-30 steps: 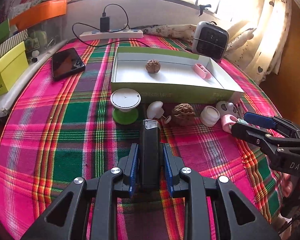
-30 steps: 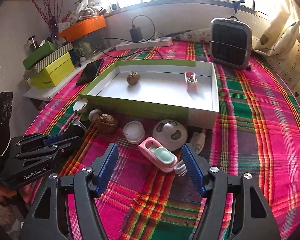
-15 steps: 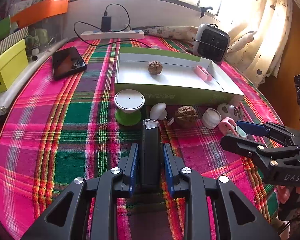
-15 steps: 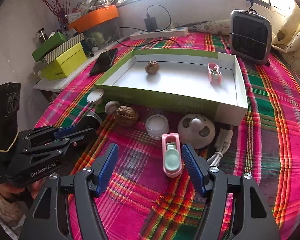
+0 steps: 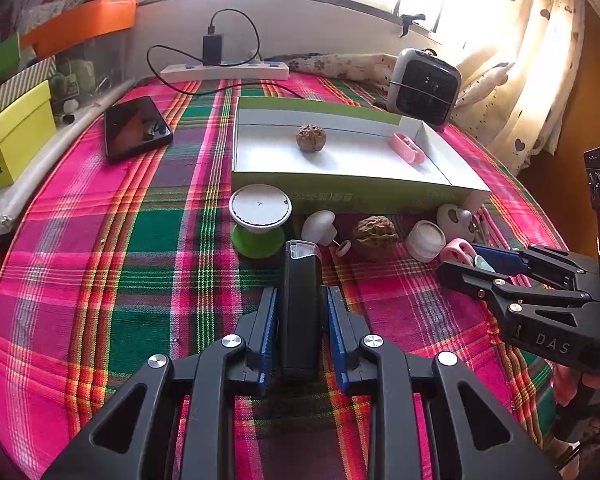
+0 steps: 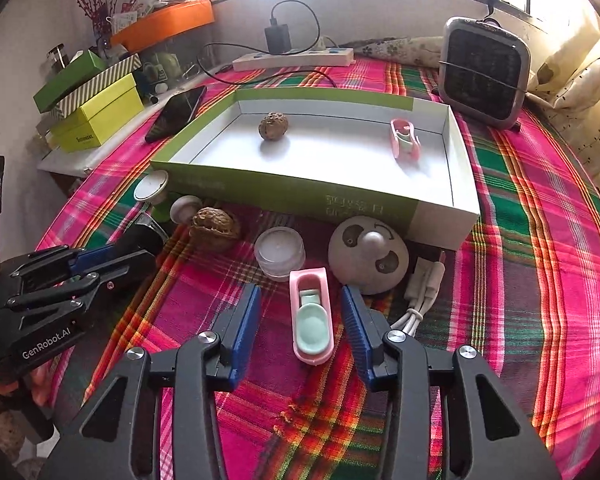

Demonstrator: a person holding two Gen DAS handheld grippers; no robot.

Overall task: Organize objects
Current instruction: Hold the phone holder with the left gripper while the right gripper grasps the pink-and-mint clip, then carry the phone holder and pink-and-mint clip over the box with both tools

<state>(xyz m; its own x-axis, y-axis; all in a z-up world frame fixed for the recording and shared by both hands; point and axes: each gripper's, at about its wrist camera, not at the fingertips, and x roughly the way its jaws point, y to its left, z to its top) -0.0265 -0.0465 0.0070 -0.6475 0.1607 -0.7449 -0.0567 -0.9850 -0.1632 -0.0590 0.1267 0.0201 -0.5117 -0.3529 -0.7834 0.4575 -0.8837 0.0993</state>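
My left gripper (image 5: pixel 302 298) is shut on a black bar with a clear tip (image 5: pixel 300 280), low over the plaid cloth. My right gripper (image 6: pixel 300 300) straddles a pink clip with a mint inset (image 6: pixel 311 316) that lies on the cloth. Its jaws are closing, and a gap still shows on both sides of the clip. The green and white box (image 6: pixel 300 196) behind holds a walnut (image 6: pixel 273 126) and a second pink clip (image 6: pixel 404 142). Along the box front lie another walnut (image 6: pixel 216 226), a small white jar (image 6: pixel 279 252) and a round white gadget (image 6: pixel 368 256).
A green and white spool (image 5: pixel 260 216) and a white mushroom shape (image 5: pixel 320 226) stand by the box's front left corner. A white cable (image 6: pixel 420 292) lies right of my right fingers. Phone (image 5: pixel 134 128), power strip (image 5: pixel 224 70), heater (image 6: pixel 482 72) and yellow boxes (image 6: pixel 100 116) line the back and left.
The right jaws have narrowed around the pink clip, which now lies lengthwise between them instead of slanted. The left gripper and its black bar have not moved.
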